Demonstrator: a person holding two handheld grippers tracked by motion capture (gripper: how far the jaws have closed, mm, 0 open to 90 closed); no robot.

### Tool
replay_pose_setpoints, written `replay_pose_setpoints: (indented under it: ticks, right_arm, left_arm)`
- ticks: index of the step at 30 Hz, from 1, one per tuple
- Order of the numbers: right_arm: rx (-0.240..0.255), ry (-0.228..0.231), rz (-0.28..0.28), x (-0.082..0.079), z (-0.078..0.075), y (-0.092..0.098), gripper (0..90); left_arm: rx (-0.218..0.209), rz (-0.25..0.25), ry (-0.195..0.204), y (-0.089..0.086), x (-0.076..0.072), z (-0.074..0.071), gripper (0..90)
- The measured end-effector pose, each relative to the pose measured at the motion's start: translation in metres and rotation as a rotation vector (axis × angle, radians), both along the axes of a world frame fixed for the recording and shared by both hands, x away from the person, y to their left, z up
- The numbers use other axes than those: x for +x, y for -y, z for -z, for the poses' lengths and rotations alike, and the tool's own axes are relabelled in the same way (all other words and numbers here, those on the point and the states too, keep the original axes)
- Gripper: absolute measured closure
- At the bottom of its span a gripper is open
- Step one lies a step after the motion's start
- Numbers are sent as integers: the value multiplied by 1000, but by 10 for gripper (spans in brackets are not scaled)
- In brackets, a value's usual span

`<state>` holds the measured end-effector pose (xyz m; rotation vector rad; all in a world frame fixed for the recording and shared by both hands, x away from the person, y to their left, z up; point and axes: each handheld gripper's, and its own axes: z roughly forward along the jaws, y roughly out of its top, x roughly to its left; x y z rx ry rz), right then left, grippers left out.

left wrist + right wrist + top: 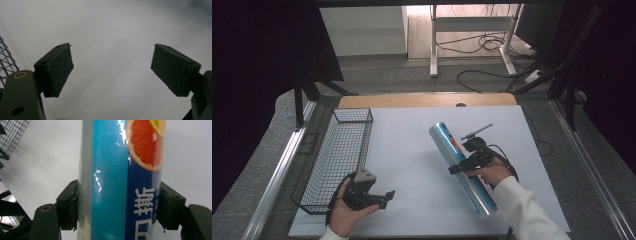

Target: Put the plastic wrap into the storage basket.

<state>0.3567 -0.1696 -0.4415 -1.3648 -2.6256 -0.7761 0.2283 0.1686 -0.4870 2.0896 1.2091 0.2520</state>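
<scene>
Blue and silver roll [462, 167] lies slanted across the white bench [412, 150], right of the middle, its far end raised. The right gripper [457, 169] has its jaws clenched on the roll at its middle; an orange slice is printed on the wrap. The left gripper [387, 196] rests near the wire basket [339, 150], jaws released and holding nothing.

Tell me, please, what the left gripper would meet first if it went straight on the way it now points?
Probably only the white tabletop: the left gripper is open with nothing between its jaws. The wire basket lies off to its side, though depth is hard to judge.
</scene>
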Motion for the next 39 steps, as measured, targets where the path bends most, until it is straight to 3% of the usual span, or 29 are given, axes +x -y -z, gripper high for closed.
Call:
replay_pose_setpoints:
  ticks: [7,12,30,36,39]
  right_arm:
    - [41,5,-4,-4,-4,-11,318]
    - [87,11,-19,-8,-10,-20,318]
    - [149,24,-44,-13,-12,-51,319]
    - [167,30,-55,-16,-13,-61,320]
    - [183,38,-65,-17,-13,-66,319]
  left_arm:
    - [-53,-22,0,-2,1,-2,168]
    - [-128,-38,-10,-5,1,-5,162]
    - [-277,-94,-18,-13,10,-15,131]
    - [-375,-92,-32,-4,22,-28,110]
    - [-450,-77,-49,4,32,-36,101]
